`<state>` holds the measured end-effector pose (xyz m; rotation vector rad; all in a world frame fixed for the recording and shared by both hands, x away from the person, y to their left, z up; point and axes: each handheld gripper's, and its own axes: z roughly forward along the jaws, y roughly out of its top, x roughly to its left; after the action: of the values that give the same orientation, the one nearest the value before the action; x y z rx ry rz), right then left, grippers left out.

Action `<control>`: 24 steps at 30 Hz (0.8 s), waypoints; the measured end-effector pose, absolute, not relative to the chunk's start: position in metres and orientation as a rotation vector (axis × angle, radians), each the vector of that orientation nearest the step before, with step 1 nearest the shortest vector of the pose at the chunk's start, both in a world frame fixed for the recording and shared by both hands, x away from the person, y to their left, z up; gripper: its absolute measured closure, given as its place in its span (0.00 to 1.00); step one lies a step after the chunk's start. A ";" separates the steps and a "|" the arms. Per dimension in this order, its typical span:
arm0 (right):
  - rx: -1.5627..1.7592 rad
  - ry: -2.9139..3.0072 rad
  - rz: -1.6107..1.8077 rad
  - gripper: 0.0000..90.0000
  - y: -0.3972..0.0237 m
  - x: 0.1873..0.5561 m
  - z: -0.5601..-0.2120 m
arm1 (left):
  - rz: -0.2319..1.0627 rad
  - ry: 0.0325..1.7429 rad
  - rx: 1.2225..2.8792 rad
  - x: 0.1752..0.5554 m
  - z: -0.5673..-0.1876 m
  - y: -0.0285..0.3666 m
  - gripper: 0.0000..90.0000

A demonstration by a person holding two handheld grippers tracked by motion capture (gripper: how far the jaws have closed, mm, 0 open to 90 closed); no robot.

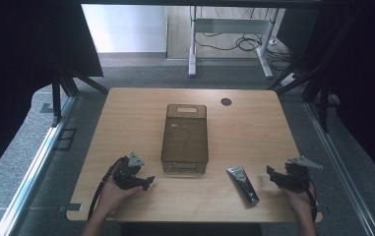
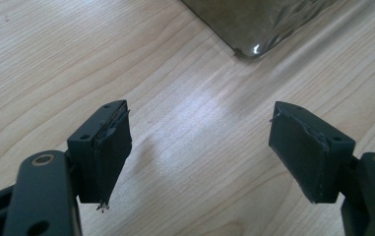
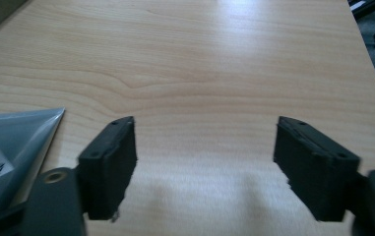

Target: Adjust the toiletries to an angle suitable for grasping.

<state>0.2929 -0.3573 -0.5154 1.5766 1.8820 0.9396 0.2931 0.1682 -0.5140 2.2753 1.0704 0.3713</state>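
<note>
The tube [image 1: 242,183] lies flat on the table [image 1: 254,123], just right of the near end of the basket [image 1: 185,139] and just left of the right gripper [image 1: 272,176]; its crimped flat end points toward the basket side and its cap toward the person. It looks like a soft plastic squeeze tube, light and a little slick, so it should give under pressure rather than crack; the best hold is probably across the fuller middle of the body, since the thin crimped end [image 3: 15,152] would likely fold and the cap end is narrow. The right gripper [image 3: 207,162] rests near the table's front edge with its jaws spread wide and nothing between them, only bare wood. The left gripper [image 1: 148,181] sits near the basket's front left corner [image 2: 254,49], its jaws [image 2: 200,152] likewise wide apart and empty. Count: 1 tube, 1 basket, 2 grippers, 1 table, and 1 round dark hole [image 1: 226,102] in the far part of the tabletop.
</note>
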 end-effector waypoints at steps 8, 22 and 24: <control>1.566 1.877 0.992 0.54 -0.369 0.286 -0.509 | 0.369 1.064 2.280 0.295 -0.515 0.168 0.27; 1.413 2.029 0.992 0.86 -0.365 0.280 -0.493 | 0.369 1.065 2.277 0.295 -0.515 0.168 0.27; 1.411 2.040 0.989 0.87 -0.365 0.281 -0.495 | 0.369 1.071 2.284 0.295 -0.516 0.167 0.27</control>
<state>0.2812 -0.3654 -0.4947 1.4114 2.0402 0.9891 0.2947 0.1669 -0.5163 2.2843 1.0707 0.3690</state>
